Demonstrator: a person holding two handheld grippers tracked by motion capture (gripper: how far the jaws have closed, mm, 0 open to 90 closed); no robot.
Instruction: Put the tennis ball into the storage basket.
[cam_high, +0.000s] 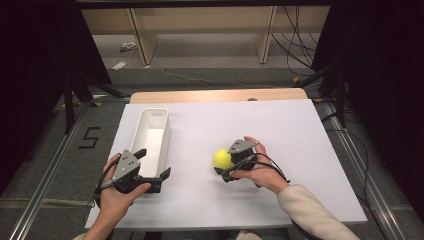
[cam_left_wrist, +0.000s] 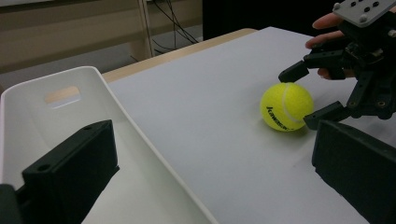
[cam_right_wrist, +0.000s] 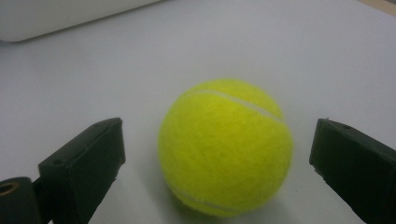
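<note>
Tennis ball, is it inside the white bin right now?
No, the tennis ball sits on the white tabletop between the open jaws of the right gripper, apart from the white bin.

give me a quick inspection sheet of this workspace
surface: white board over a wooden table top, flat and bare.
job's things: yellow tennis ball resting on the board; white bin, nothing seen inside.
clutter: nothing seen on the board.
grippers: right gripper open, jaws either side of the ball with gaps showing; left gripper open, astride the bin's near right wall.
cables: a black cable loops from the right gripper; more cables on the floor behind.
surroundings: grey floor, wooden shelf legs, a floor mark "5".
</note>
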